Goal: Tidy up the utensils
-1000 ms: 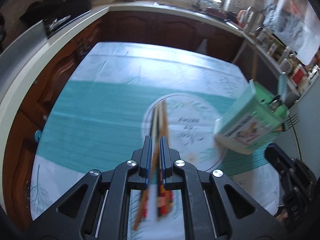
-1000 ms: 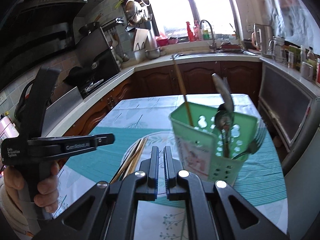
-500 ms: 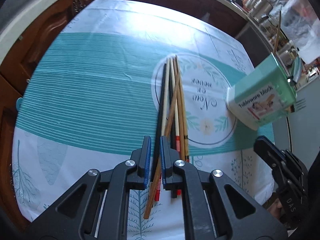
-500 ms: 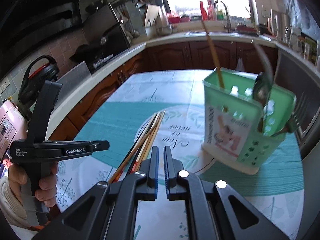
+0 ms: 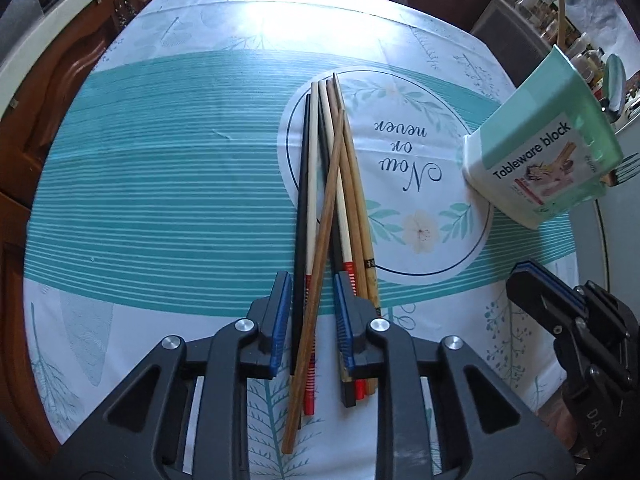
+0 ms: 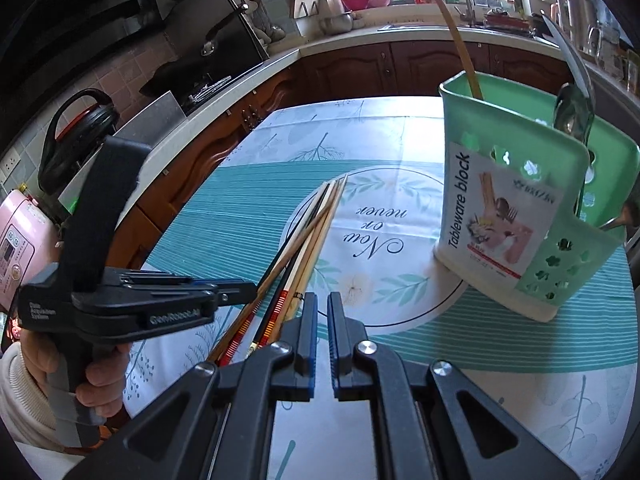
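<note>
wooden chopsticks (image 5: 326,216), glossy plastic holder (image 6: 520,216)

Both claws are matte black plastic with triangular cut-outs in their linkage arms and round silver screws at the joints. The left claw (image 5: 308,292) has blue ribbed pads (image 5: 280,320) lining its fingers; the right claw (image 6: 322,312) carries the same blue strips. At the left of the right wrist view, the black handle bears white "GenRobot.AI" lettering, above a bare-skinned hand (image 6: 100,384) with a cream sleeve.
</note>
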The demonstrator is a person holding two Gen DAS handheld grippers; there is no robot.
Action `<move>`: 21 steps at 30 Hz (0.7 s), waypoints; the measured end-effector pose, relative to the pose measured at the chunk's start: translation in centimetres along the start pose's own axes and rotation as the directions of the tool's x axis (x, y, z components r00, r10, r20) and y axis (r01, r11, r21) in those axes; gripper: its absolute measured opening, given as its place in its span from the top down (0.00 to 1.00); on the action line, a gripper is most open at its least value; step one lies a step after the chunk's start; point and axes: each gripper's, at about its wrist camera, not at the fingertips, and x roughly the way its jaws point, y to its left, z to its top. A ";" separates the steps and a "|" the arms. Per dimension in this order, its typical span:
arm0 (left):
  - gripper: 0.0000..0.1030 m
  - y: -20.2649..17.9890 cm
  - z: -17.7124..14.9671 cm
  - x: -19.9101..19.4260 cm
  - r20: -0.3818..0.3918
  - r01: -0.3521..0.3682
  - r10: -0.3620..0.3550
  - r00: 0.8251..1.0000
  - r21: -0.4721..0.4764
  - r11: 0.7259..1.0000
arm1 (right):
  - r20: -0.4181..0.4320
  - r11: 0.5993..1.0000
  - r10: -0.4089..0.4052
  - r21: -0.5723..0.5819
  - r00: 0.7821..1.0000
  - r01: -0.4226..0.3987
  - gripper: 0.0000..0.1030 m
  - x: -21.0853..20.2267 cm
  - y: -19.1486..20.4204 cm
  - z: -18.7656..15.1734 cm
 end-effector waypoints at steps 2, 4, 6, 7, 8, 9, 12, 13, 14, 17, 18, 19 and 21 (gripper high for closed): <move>0.82 -0.2 0.1 0.1 -0.001 -0.008 0.008 1.000 0.007 1.000 | -0.003 1.000 0.001 0.010 1.000 -0.001 0.95 0.1 -0.3 0.0; 0.82 -0.5 0.2 0.4 -0.005 -0.027 0.027 1.000 0.021 0.999 | -0.005 1.000 0.005 0.018 1.000 -0.005 0.95 0.1 -0.6 0.0; 0.82 -1.0 0.3 0.7 -0.013 -0.067 0.068 0.998 0.047 0.997 | -0.009 1.000 0.010 0.024 1.000 -0.009 0.95 0.2 -0.7 0.0; 0.82 -1.2 0.3 0.7 -0.017 -0.075 0.077 0.997 0.054 0.996 | -0.010 1.000 0.013 0.025 1.000 -0.012 0.95 0.3 -0.8 -0.1; 0.82 -1.3 0.4 0.9 -0.022 -0.085 0.086 0.996 0.060 0.995 | -0.011 1.000 0.016 0.026 1.000 -0.015 0.95 0.3 -0.8 -0.1; 0.82 -1.6 0.5 1.1 -0.030 -0.105 0.107 0.994 0.072 0.992 | -0.012 1.000 0.018 0.025 1.000 -0.018 0.95 0.4 -0.8 -0.1; 0.82 -2.1 0.7 1.6 -0.046 -0.143 0.148 0.988 0.110 0.984 | -0.014 0.999 0.023 0.023 1.000 -0.023 0.95 0.4 -0.9 -0.1; 0.81 -2.3 0.7 1.7 -0.052 -0.153 0.160 0.986 0.121 0.981 | -0.013 0.999 0.025 0.023 1.000 -0.025 0.95 0.4 -0.9 -0.1; 0.81 -2.5 0.7 1.7 -0.047 -0.158 0.166 0.985 0.131 0.979 | -0.012 0.999 0.026 0.024 1.000 -0.026 0.95 0.4 -0.9 -0.1; 0.83 -2.8 0.9 1.9 -0.060 -0.166 0.176 0.983 0.146 0.975 | -0.010 0.999 0.031 0.034 0.999 -0.030 0.95 0.3 -1.2 -0.1; 0.89 -2.7 1.1 1.9 -0.073 -0.155 0.166 0.983 0.139 0.978 | -0.010 0.999 0.033 0.037 0.999 -0.032 0.95 0.3 -1.3 -0.1; 0.90 -2.6 1.2 1.9 -0.081 -0.147 0.158 0.984 0.132 0.980 | -0.010 0.999 0.035 0.042 0.999 -0.035 0.95 0.3 -1.5 -0.1; 0.91 -2.1 1.4 1.9 -0.092 -0.131 0.141 0.986 0.104 0.986 | -0.010 0.998 0.037 0.046 0.999 -0.036 0.95 0.3 -1.6 -0.2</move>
